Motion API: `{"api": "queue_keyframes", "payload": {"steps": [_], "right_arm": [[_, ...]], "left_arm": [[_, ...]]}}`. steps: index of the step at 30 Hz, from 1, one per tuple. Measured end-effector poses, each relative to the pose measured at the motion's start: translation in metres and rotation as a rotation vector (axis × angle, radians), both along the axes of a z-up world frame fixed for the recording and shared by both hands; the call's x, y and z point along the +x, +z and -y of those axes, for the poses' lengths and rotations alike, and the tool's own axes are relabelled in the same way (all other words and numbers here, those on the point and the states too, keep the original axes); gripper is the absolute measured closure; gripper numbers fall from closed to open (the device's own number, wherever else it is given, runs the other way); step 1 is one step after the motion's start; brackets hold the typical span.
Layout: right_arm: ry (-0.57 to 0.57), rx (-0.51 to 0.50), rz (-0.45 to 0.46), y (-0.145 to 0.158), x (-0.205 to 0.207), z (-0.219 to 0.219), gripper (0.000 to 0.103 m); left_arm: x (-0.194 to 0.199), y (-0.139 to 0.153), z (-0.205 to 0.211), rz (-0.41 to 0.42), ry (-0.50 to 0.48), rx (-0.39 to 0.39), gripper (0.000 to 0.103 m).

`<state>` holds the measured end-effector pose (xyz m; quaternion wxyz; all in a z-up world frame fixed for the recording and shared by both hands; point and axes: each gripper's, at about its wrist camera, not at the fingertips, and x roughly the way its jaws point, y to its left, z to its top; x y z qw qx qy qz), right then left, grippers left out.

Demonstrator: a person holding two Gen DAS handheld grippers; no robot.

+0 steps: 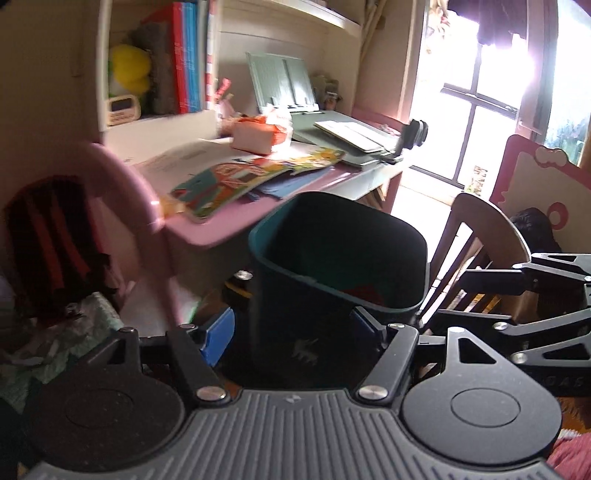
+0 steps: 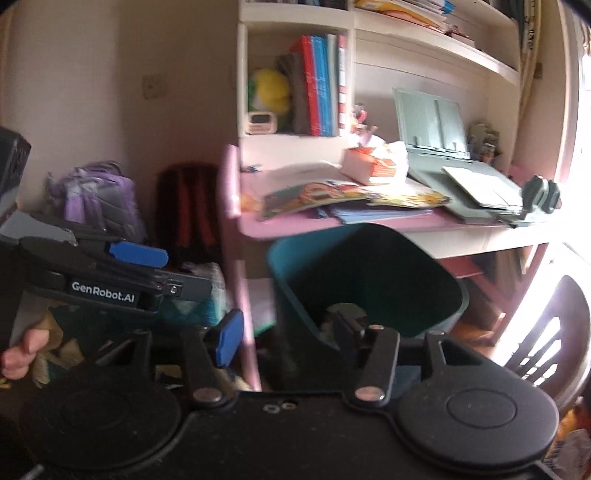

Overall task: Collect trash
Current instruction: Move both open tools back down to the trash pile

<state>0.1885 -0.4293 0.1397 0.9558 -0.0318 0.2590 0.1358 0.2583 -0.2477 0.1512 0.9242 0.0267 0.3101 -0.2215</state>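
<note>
Nearest, left gripper (image 1: 291,328) spread wide, blue-padded fingers (image 1: 218,338) on either side of the dark teal plastic waste bin (image 1: 332,266); whether pads touch the bin walls, cannot tell. Right gripper (image 2: 288,332) also spread wide, left blue pad (image 2: 229,338) outside the bin's near-left wall, right finger (image 2: 347,321) reaching over the rim into the bin; contact not clear. Something pale and something red low inside the bin, too dark to identify. Just behind the bin, pink-edged children's desk (image 2: 295,227) strewn with colourful picture books (image 2: 332,195), a wrapped pink-and-orange packet (image 2: 369,164) and a grey-green folding book stand (image 2: 432,125). Farther left, red-and-black backpack (image 2: 188,210) against the wall. Farthest, white shelf unit (image 2: 295,7) holding upright red and blue books (image 2: 317,85) and a yellow plush toy (image 2: 273,90).
</note>
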Motion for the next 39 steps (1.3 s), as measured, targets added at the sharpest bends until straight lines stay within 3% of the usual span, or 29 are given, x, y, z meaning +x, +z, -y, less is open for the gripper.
{"api": "queue_keyframes", "payload": {"steps": [9, 20, 28, 33, 36, 39], "right_arm": [[0.126, 0.073, 0.005, -0.003, -0.019, -0.067, 0.047], [0.321, 0.115, -0.033, -0.035, -0.025, -0.169, 0.046], [0.441, 0.109, -0.110, -0.083, -0.018, -0.246, 0.046], [0.484, 0.112, -0.179, -0.127, -0.009, -0.288, 0.046], [0.489, 0.107, -0.228, -0.158, 0.003, -0.310, 0.045], [0.503, 0.081, -0.269, -0.194, 0.015, -0.334, 0.045]], "left_arm": [[-0.041, -0.007, -0.081, -0.006, 0.091, -0.016, 0.028], [-0.084, -0.044, -0.191, -0.032, 0.255, -0.009, 0.022], [-0.101, -0.090, -0.266, -0.072, 0.366, -0.016, 0.015], [-0.098, -0.133, -0.318, -0.095, 0.454, -0.026, 0.014], [-0.093, -0.165, -0.346, -0.099, 0.494, 0.005, 0.003], [-0.086, -0.198, -0.372, -0.112, 0.523, 0.013, 0.001]]}}
